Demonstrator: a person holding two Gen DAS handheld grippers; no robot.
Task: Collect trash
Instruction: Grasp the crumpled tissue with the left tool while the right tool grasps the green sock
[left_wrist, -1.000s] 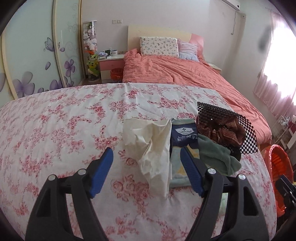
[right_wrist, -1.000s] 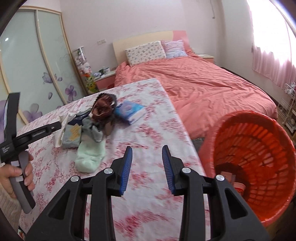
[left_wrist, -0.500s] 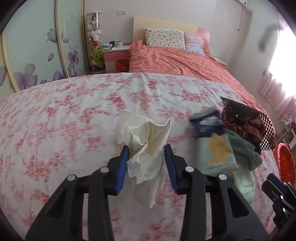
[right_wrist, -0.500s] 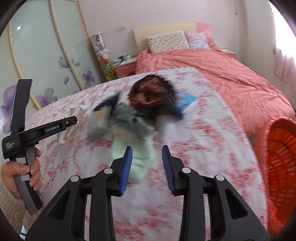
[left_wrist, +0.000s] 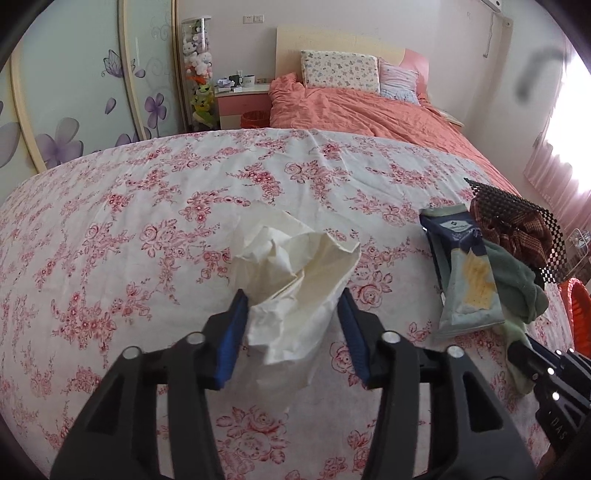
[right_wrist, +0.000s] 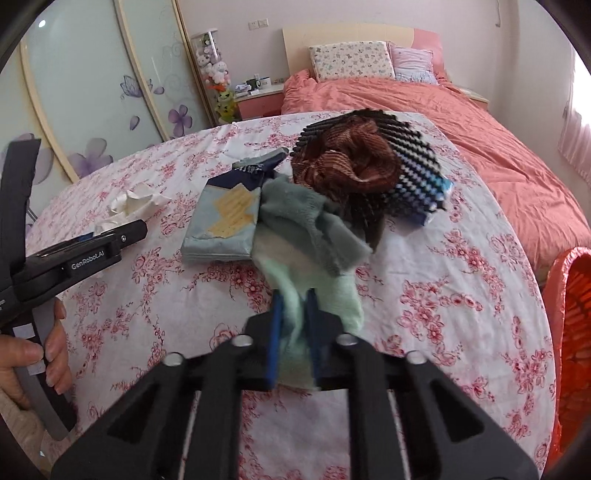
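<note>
Left wrist view: the crumpled cream paper napkin (left_wrist: 295, 291) lies on the rose-print white bedspread (left_wrist: 129, 221), pinched between my left gripper (left_wrist: 291, 325) pads for lifting — my right gripper (right_wrist: 293, 332), just closing, clamps the pale mint-green cloth (right_wrist: 314, 291), with the orange mesh basket (right_wrist: 572, 332) waiting at the bed's edge.

Background's a bed with a salmon duvet (left_wrist: 369, 110) and floral pillow (left_wrist: 340, 70), pink nightstand (left_wrist: 242, 101) (mugs on top), plush toys (left_wrist: 197, 70) in a clear tube, flower-painted wardrobe doors (left_wrist: 74, 92).
</note>
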